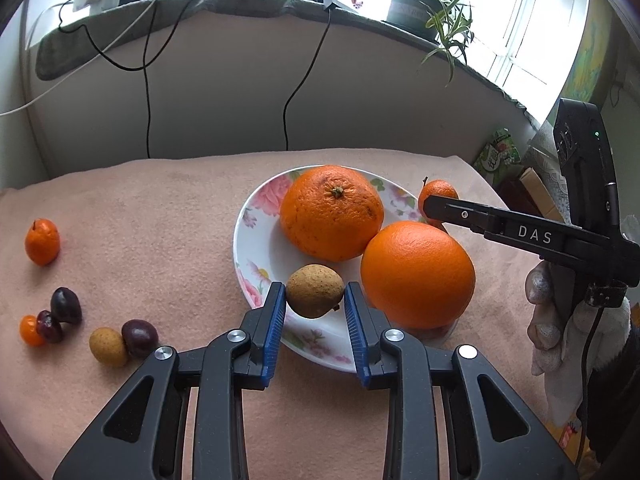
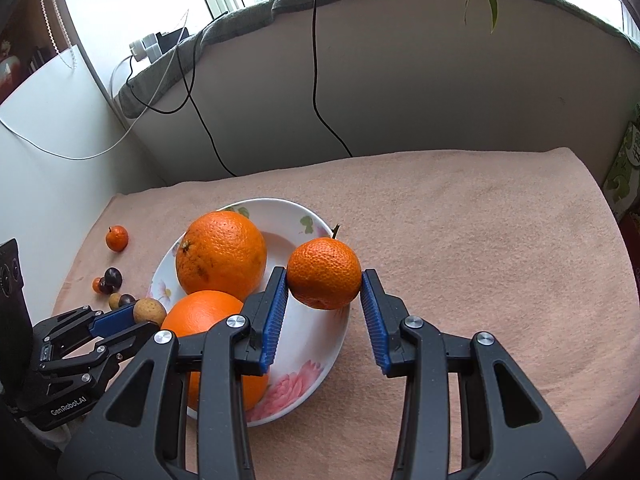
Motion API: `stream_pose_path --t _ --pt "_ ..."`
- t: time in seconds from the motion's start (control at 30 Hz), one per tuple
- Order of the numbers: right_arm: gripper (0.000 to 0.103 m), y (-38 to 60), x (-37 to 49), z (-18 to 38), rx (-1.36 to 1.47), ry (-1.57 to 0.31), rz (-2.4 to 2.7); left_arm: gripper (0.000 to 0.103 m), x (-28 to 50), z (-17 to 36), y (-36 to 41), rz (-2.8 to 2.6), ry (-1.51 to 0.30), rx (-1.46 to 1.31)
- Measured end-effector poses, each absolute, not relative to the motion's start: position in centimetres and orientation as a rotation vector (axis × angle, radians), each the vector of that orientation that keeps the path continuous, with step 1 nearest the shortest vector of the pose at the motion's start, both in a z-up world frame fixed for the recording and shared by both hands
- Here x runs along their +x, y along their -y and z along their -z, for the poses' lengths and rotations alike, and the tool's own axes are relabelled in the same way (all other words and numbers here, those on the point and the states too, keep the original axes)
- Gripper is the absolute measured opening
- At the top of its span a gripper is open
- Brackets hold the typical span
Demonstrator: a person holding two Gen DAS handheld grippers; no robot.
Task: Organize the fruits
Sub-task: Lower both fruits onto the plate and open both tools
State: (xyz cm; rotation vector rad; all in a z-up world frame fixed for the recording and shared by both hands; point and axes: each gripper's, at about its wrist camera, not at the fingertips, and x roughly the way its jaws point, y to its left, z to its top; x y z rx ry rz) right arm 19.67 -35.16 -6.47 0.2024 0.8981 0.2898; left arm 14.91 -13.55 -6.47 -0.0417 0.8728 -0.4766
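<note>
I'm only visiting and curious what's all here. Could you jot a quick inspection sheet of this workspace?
Surface: table under a pink cloth.
Job's things: flowered plate holding two big oranges; loose on the cloth to its left a small tangerine, a kumquat, three dark fruits and a tan longan.
Clutter: nothing seen.
Grippers: left gripper fingers clamp a brown longan over the plate; right gripper fingers clamp a mandarin above the plate's edge.
Cables: black leads and a white one hang from the sill.
Surroundings: window ledge with potted plant.
</note>
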Motion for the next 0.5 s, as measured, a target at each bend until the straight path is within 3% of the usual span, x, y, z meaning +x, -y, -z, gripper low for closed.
stream_pose_path --t 0.27,0.33,0.37,0.4,0.5 --pt "0.04 35.1 19.75 6.55 0.201 -0.902 -0.292 0.029 14.84 6.41 13.36 0.48 -0.868 -0.052" --pt "0.051 35.06 19.66 6.44 0.202 -0.893 -0.287 0.03 14.81 6.34 13.11 0.479 -0.867 -0.06" --pt "0.062 35.12 19.59 6.3 0.203 -0.884 -0.28 0.035 14.79 6.28 13.02 0.48 -0.865 -0.061" --pt "0.066 35.18 19.48 6.11 0.205 -0.873 -0.277 0.039 14.69 6.2 12.97 0.481 -0.861 -0.061" --pt "0.067 35.28 19.44 5.66 0.207 -0.864 -0.27 0.055 14.48 5.91 12.88 0.481 -0.851 -0.058"
